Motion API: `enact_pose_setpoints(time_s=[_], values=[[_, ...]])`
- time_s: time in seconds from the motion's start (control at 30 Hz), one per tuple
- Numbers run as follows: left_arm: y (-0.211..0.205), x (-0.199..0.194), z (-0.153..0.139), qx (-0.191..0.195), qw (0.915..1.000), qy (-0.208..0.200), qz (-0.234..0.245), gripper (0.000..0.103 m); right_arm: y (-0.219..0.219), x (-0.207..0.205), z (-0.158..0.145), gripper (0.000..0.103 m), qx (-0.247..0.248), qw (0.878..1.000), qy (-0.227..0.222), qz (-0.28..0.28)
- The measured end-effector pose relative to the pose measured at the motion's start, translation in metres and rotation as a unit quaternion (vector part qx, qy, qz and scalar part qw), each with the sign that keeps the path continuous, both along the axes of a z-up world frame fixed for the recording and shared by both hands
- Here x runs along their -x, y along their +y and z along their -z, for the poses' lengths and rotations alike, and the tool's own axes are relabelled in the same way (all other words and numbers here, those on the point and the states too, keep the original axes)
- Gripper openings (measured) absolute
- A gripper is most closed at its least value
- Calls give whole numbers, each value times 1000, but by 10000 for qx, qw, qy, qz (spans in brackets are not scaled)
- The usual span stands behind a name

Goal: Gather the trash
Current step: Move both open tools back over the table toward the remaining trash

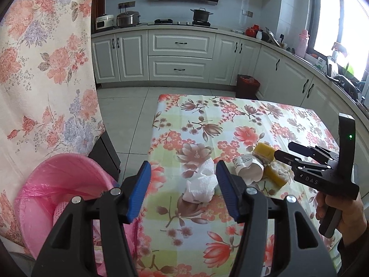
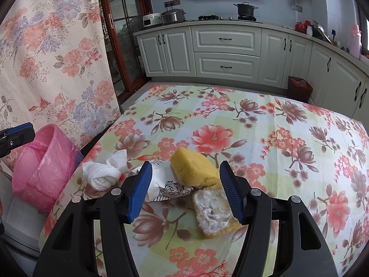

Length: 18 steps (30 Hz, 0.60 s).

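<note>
Mostly bare tablecloth (image 2: 288, 138) upper right; bin (image 1: 57, 184) off lower-left edge. Left tongs (image 1: 183, 180) & right tongs (image 2: 185, 180) half open, holding nothing.

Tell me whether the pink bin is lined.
Lined: a pink plastic bag drapes over the rim of the pink bin beside the table.

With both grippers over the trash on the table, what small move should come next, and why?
Probably ease the left gripper down around the crumpled tissue and close. It is open and empty, the tissue lies loose on the floral tablecloth between its fingers, and the pink lined bin stands just to the left. The right gripper is likewise open over the yellow sponge pieces.
</note>
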<state>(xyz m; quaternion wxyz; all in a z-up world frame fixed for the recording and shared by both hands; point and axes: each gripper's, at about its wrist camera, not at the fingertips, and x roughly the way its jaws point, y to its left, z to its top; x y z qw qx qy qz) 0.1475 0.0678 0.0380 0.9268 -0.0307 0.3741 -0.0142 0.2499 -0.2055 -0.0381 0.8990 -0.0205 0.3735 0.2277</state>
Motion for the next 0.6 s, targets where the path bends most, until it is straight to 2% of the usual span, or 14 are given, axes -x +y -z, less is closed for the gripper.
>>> enact_pose_setpoints(time_s=[0.5, 0.6], values=[[-29, -32, 21, 58, 9995, 230, 221, 57, 7, -40, 24, 59, -66, 9990, 424, -121], [-32, -36, 21, 47, 9994, 239, 264, 57, 9, -44, 27, 51, -47, 9985, 509, -180]])
